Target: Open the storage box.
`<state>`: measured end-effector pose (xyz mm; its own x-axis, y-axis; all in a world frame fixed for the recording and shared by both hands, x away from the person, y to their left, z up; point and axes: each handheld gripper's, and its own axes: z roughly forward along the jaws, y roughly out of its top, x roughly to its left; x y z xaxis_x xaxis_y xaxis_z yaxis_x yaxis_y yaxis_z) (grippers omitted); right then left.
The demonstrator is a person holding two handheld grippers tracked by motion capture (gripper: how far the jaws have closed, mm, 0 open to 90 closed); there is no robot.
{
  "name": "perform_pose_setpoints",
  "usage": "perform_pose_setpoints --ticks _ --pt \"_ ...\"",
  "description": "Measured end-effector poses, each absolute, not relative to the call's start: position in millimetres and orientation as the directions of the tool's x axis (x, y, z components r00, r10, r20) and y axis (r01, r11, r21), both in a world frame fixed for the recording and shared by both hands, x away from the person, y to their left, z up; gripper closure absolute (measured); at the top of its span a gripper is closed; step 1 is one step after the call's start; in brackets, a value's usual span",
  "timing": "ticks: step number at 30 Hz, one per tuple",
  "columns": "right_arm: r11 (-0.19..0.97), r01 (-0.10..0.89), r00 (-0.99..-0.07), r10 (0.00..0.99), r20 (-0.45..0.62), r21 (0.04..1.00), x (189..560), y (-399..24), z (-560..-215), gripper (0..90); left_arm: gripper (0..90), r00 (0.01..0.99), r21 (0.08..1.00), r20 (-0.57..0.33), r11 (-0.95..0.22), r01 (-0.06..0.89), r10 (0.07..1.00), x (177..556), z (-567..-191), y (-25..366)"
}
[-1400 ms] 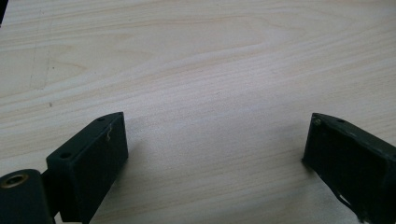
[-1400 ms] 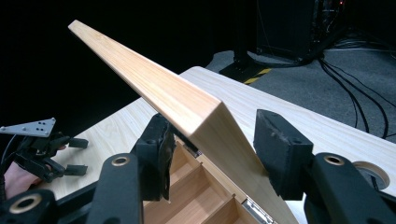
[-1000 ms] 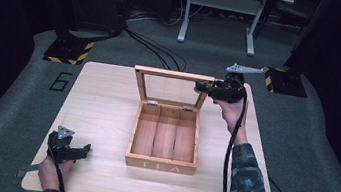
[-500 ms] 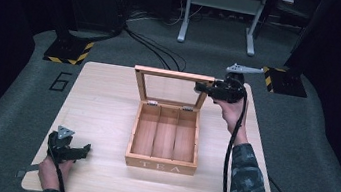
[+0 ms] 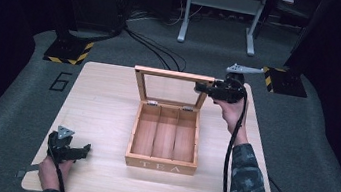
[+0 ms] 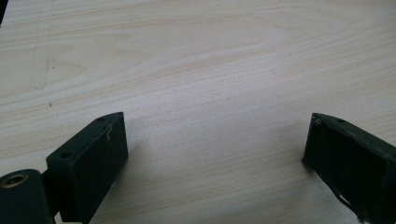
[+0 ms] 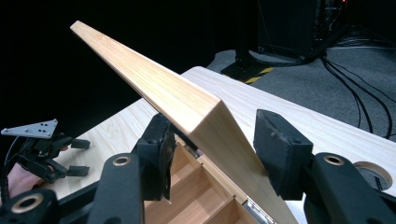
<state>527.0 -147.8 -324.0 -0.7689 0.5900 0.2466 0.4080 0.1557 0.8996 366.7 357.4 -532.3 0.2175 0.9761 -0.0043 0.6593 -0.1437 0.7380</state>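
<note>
This looks like a lab or recording studio: a pale wooden table (image 5: 106, 107) stands on grey carpet (image 5: 13, 119) marked with a number 6 (image 5: 61, 81), amid dark curtains, loose floor cables (image 5: 158, 46), hazard-striped stand bases (image 5: 68, 51) and a metal frame (image 5: 220, 12)

Wood table (image 5: 106, 107) w/ open tea box (image 5: 164, 140).

no visible change, nothing moved since the earlier pictures

Pale wood counter (image 5: 102, 101); honey-brown tea box (image 5: 161, 164) w/ white lettering; black tools (image 5: 81, 151); camo sleeve (image 5: 247, 182); grey floor (image 5: 1, 102).
</note>
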Motion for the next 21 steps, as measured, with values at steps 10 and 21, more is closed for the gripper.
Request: perform_pose_setpoints --ticks 10,21 --pt "0.158 0.405 -0.77 0.589 0.243 0.9 526.5 -147.8 -324.0 48.3 6.0 0.218 0.738 -0.004 -0.144 0.659 0.976 366.7 -532.3 357.4" --pt "0.157 0.402 -0.771 0.59 0.24 0.902 525.9 -148.0 -324.3 48.4 6.0 0.218 0.738 -0.003 -0.145 0.659 0.976 366.7 -532.3 357.4"
